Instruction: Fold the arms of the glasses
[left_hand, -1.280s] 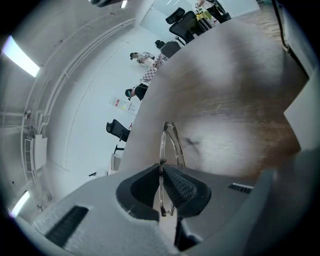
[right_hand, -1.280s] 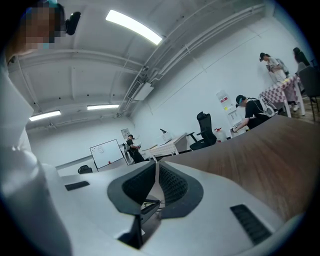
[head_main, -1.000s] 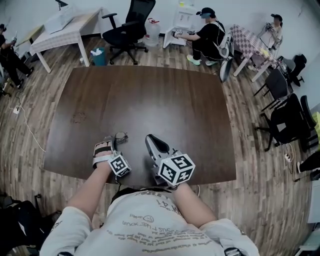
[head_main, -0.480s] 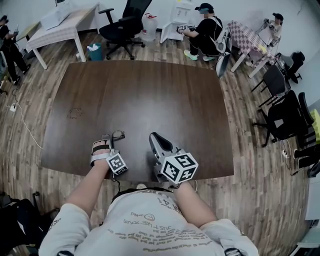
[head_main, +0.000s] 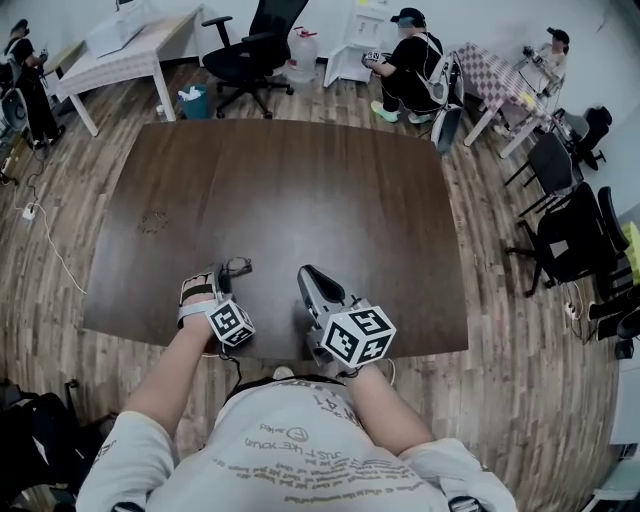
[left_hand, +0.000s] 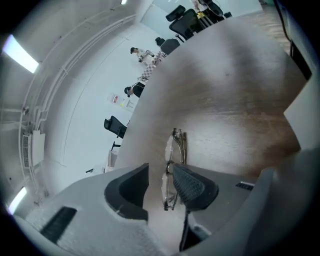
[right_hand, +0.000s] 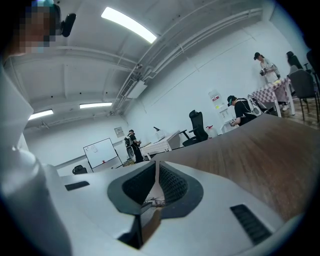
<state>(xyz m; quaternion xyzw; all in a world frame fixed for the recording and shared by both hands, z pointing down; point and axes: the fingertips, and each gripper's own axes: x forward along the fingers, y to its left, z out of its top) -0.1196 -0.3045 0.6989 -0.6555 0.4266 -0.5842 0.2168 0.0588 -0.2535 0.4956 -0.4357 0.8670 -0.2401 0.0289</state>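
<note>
The person stands at the near edge of the dark wooden bench (head_main: 300, 190), a gripper in each hand, both low over the wood close to their body.

Left gripper (head_main: 218, 280) first: it tilts down toward the bench, and its jaws have just been opening. They now stand wide apart. The glasses (head_main: 238, 266) lie flat on the bench right at its tip. In the left gripper view the glasses (left_hand: 176, 145) run lengthwise between the two jaws of the left gripper (left_hand: 160, 167). They sit close against the ribbed pad on the right of that view, and I can't say whether it touches them. The other pad stands clear, with bare wood between it and the frame. The glasses show edge-on here, thin clear lenses in a light frame. The arms seem to lie in close along the lenses, though I can't be sure from here.

Right gripper (head_main: 308, 275) now: it's just beside the left one, apart from the glasses, pointing almost level across the bench. In its own view, the right gripper (right_hand: 156, 172) has its jaws drawn together with only a narrow slit between the pads and nothing pinched in them.

Beyond the bench, a black office chair (head_main: 245, 50), a white table (head_main: 120, 50) and a seated person (head_main: 405, 60).
</note>
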